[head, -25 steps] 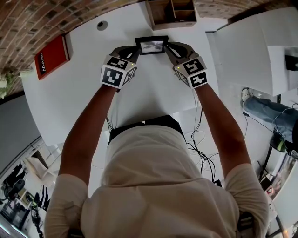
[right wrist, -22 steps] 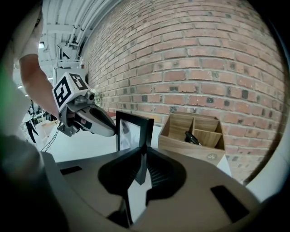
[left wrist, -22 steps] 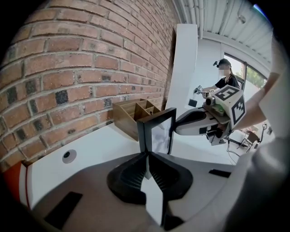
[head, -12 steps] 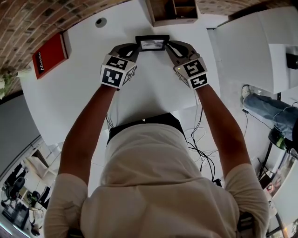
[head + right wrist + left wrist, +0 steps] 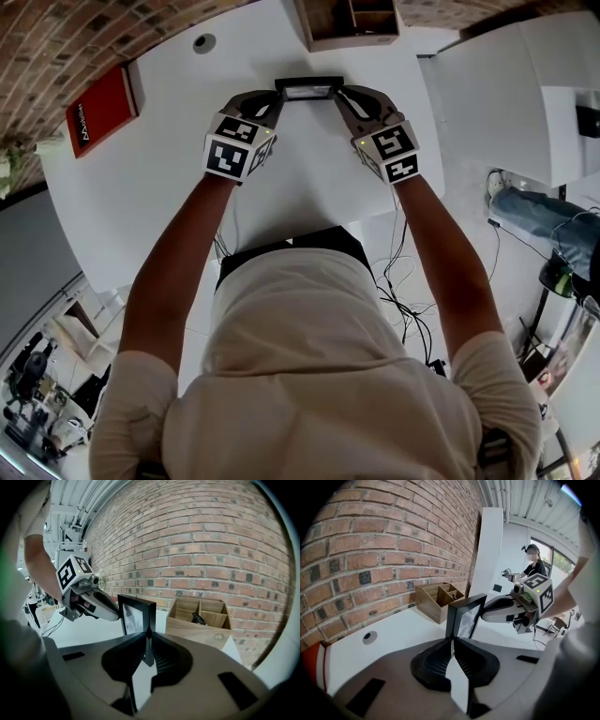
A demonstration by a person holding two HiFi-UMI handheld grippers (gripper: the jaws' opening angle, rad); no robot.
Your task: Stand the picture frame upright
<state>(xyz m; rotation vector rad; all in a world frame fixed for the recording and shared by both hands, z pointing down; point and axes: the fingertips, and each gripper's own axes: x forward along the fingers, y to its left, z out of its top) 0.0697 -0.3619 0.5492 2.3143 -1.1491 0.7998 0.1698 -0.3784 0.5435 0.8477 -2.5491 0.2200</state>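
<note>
A black picture frame [image 5: 308, 89] is held between both grippers near the far edge of the white table [image 5: 141, 197]. From the head view I see mostly its top edge, so it stands close to upright. My left gripper [image 5: 277, 97] is shut on its left side edge and my right gripper [image 5: 340, 97] is shut on its right side edge. The left gripper view has the frame [image 5: 464, 615] rising from between the jaws, with the right gripper [image 5: 506, 609] behind it. In the right gripper view the frame [image 5: 136, 616] stands upright, clamped at its edge.
A wooden compartment box [image 5: 349, 23] sits just beyond the frame against the brick wall. A red book [image 5: 101, 111] lies at the table's left and a round cable grommet [image 5: 203, 43] is set into the top. Another person [image 5: 533, 564] stands far off.
The frame has tipped up further: its glass face showed more before, and now mainly its top edge shows. Both grippers moved slightly away from me with it.
</note>
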